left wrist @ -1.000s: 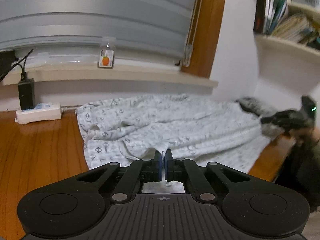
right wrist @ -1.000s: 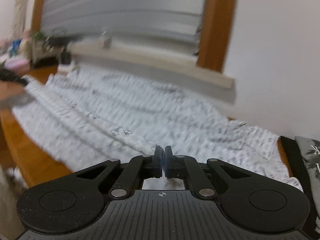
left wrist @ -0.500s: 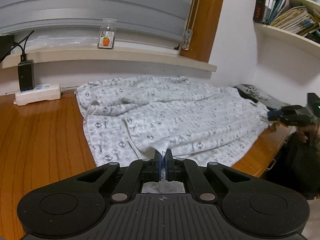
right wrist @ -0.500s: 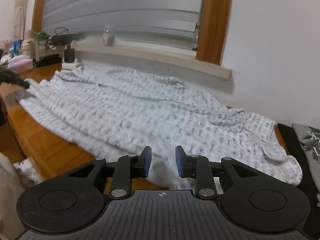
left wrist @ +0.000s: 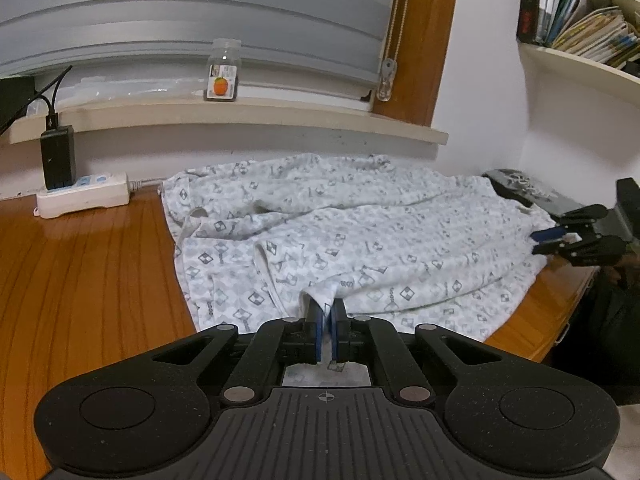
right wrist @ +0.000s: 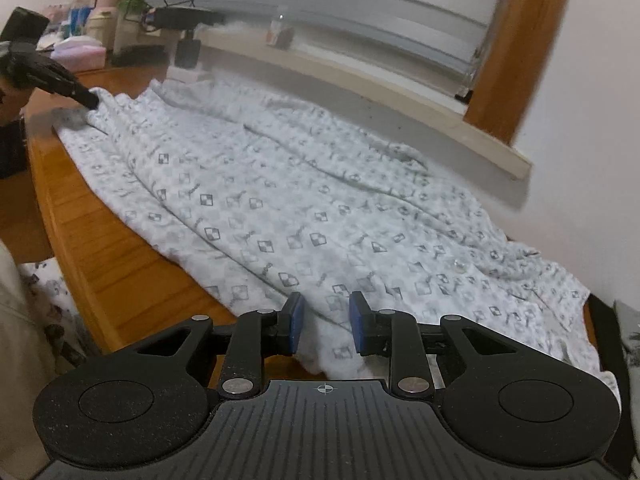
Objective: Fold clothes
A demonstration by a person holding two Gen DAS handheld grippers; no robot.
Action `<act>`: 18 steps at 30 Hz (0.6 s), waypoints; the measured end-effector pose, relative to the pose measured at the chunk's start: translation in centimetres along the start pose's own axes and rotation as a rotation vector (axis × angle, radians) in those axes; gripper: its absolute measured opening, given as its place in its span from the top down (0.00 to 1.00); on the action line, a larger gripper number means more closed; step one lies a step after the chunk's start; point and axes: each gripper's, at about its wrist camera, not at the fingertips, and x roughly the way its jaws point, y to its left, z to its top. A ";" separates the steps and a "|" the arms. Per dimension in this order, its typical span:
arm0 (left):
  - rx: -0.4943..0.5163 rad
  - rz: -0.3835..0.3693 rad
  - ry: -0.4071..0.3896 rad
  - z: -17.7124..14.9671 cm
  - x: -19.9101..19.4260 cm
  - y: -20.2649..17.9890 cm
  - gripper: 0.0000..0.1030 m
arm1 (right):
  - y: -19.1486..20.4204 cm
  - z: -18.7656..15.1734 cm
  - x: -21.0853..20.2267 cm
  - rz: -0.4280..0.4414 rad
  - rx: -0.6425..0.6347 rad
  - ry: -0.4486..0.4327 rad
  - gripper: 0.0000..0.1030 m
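- One garment point(left wrist: 360, 232), white with a grey diamond print, lies spread across the wooden worktop point(left wrist: 80, 280), its far edge close under the window sill and its near hem running along the worktop's front edge.
- The left gripper point(left wrist: 326, 320) has its fingers clamped together on a pinch of the near hem, which stands up in a small peak between the blue pads; this looks like the anchor that keeps that end of the cloth taut for a fold.
- The right gripper point(right wrist: 324, 320) sits at the other end of the same near edge, its fingers apart but closing, with a strip of the cloth's edge lying between the pads and not yet pressed; I judge it is taking a fresh hold.
- Two grippers, one at each end of the hem, suit lifting the near edge over towards the window.
- A second, dark printed cloth point(left wrist: 524, 188) lies at the right end, just beside the garment; whether it is folded I cannot tell.
- On the outskirts: one power strip point(left wrist: 84, 196) with one black adapter point(left wrist: 58, 156) plugged in, and one jar point(left wrist: 223, 72) on the sill.
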 end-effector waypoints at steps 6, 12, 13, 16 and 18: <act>-0.002 -0.003 -0.009 -0.2 -0.9 0.3 0.96 | -0.9 0.9 -3.2 0.061 0.053 -0.070 0.99; 0.005 -0.020 0.027 -0.7 -1.7 0.6 0.92 | 0.7 -0.3 -4.8 0.148 0.020 0.027 0.96; 0.003 -0.012 0.019 -0.5 -2.0 0.7 0.92 | 0.6 -0.7 -4.8 0.139 0.022 0.035 0.92; 0.000 0.019 -0.014 0.2 -2.7 1.0 0.91 | -0.8 -1.4 -6.0 0.095 0.086 -0.008 0.85; 0.009 0.032 -0.029 1.0 -2.7 1.1 0.88 | -1.9 -1.9 -6.8 0.050 0.118 -0.031 0.77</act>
